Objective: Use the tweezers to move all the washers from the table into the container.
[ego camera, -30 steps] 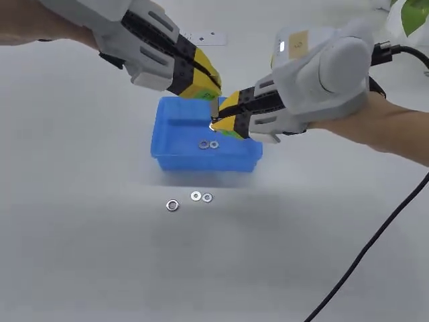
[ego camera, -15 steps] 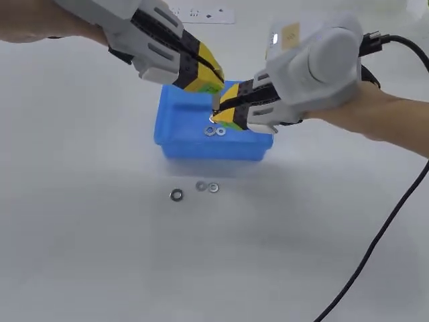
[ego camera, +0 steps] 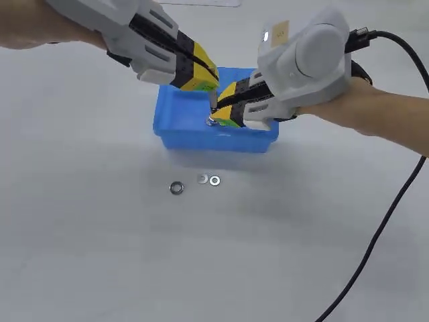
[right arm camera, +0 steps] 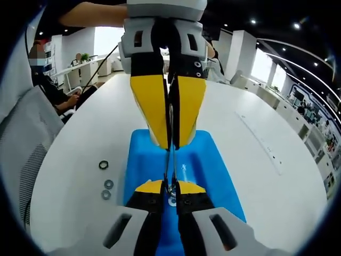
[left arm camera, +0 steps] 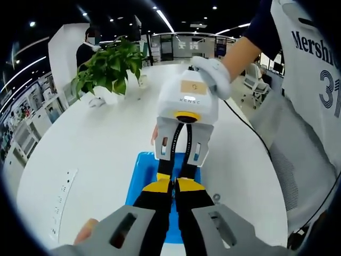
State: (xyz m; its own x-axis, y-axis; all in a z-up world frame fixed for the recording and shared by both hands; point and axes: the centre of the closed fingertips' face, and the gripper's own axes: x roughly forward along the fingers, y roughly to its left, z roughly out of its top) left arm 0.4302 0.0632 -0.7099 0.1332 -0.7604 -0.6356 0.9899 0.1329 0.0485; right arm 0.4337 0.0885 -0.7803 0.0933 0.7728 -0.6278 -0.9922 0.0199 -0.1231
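Blue container (ego camera: 175,127) sits under left gripper (right arm camera: 170,140) and right gripper (right arm camera: 170,189), both clamped on tweezers (right arm camera: 169,162). Tweezers pinched nearly closed; small washer (right arm camera: 172,201) at the tips, hold unclear. Three loose washers (ego camera: 214,180) on table (ego camera: 100,235).

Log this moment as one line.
left gripper, right gripper: shut on thin metal tweezers | over blue plastic container | three metal washers on white table

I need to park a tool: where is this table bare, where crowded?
Bare: the wide table near you, bordered by the three loose washers and the black cable. Crowded: over the blue container, where the left gripper and right gripper meet.
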